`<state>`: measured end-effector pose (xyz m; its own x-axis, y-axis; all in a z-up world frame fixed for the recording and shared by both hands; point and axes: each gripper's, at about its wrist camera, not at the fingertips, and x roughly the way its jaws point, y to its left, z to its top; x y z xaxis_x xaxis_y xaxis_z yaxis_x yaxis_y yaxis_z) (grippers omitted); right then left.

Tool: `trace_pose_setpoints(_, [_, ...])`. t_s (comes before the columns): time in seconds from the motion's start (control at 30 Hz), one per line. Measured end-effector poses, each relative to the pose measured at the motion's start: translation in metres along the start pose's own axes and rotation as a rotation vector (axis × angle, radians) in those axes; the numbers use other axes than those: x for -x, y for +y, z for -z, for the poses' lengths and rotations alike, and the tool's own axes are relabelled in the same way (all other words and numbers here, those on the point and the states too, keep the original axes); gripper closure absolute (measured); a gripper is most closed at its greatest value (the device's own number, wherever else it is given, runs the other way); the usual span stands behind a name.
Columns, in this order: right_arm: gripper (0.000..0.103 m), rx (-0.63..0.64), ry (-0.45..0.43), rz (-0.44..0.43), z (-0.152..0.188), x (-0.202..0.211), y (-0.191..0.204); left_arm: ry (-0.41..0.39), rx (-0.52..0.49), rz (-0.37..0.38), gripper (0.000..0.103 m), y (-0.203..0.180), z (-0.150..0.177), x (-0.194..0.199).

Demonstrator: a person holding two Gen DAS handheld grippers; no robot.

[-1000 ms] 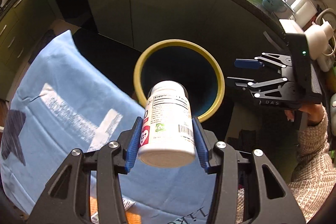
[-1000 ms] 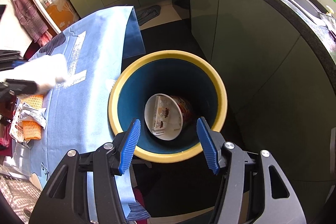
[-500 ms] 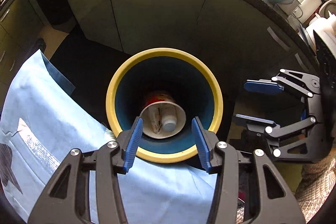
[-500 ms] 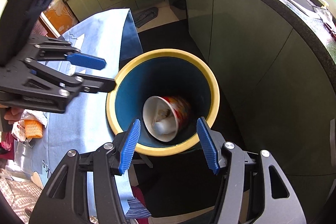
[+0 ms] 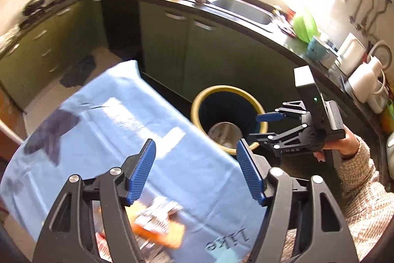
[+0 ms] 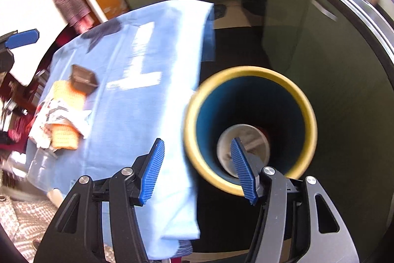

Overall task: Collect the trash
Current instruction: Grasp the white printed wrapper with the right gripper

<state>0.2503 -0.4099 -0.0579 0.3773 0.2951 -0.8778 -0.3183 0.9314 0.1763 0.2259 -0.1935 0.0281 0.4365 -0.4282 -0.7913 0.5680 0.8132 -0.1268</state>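
We've got both grippers empty right now, left gripper (image 5: 195,170) and right gripper (image 6: 197,170) jaws spread wide. A paper cup (image 6: 242,146) already sits down in the yellow-rimmed bin (image 6: 248,77), but wrappers (image 6: 59,115) and a dark tray (image 6: 82,81) remain near the blue cloth (image 6: 147,102) table's left edge.

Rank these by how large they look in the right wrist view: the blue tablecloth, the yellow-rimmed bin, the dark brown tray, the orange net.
1. blue tablecloth
2. yellow-rimmed bin
3./4. orange net and dark brown tray: they look alike in size, and blur and partial cover on the net leave the order unsure.
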Motion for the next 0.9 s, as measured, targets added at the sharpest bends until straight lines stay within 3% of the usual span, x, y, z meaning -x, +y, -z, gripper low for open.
trace_pose_setpoints(0.2, [0.047,0.175,0.037,-0.125,-0.017,-0.020,0.084,-0.043,0.171,-0.080,0.036,0.064,0.054,0.052])
trace_pose_setpoints(0.47, [0.044,0.406,0.058,-0.203,-0.017,-0.034,0.187,-0.094,0.336,-0.138,0.036,0.124,0.120,0.096])
trace_pose_setpoints(0.53, [0.034,0.431,0.052,-0.202,-0.018,-0.035,0.202,-0.103,0.360,-0.137,0.036,0.131,0.129,0.102])
trace_pose_setpoints(0.63, [0.034,0.466,0.057,-0.163,-0.020,-0.044,0.223,-0.116,0.371,-0.139,0.036,0.134,0.138,0.109])
trace_pose_setpoints(0.9, [0.047,0.456,0.092,-0.020,-0.028,-0.074,0.221,-0.128,0.372,-0.137,0.036,0.133,0.151,0.116])
